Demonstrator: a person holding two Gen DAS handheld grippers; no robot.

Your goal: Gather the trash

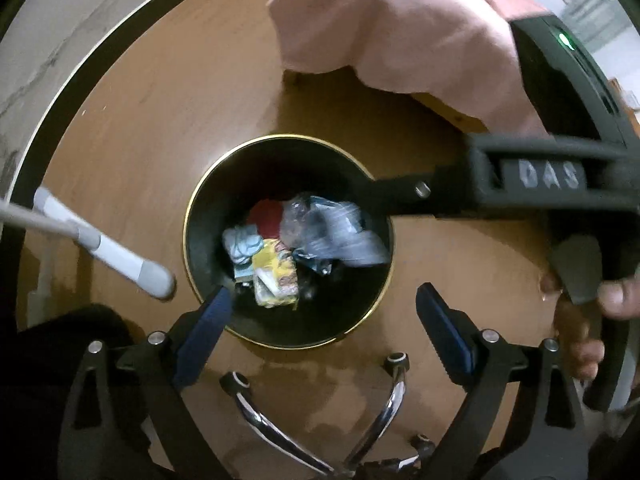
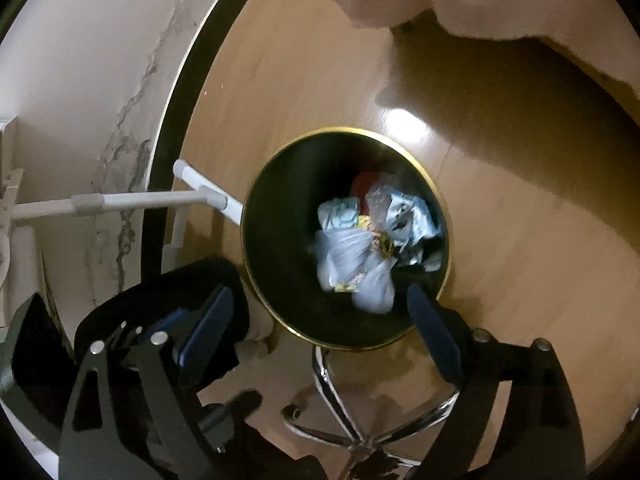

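Bin: a round black wastebasket with a gold rim stands on the wooden floor, seen from almost straight above in both wrist views.
Trash: crumpled wrappers lie in the bottom of the bin, among them a clear plastic bag, a yellow printed packet, a pale blue wad and something red; in the right wrist view a blurred white plastic bag sits on top of the pile.
Left gripper: it hangs over the near rim, its blue-padded jaws spread wide with nothing between them.
Right gripper: its jaws are likewise spread and empty above the bin's near edge; in the left wrist view its black body reaches in from the right over the bin, with the person's fingers on the trigger.
Obstacles: a chrome chair base with castors spreads just in front of the bin, under both grippers.
Left flank: a white and grey tubular stand foot lies on the floor just beside the bin's rim.
Backdrop: a pink cloth drapes down beyond the bin, well clear of it.
Wall: a black skirting board runs along the floor under cracked, stained plaster.
Foreground: a dark shape sits between the wall and the bin; what it is cannot be told.
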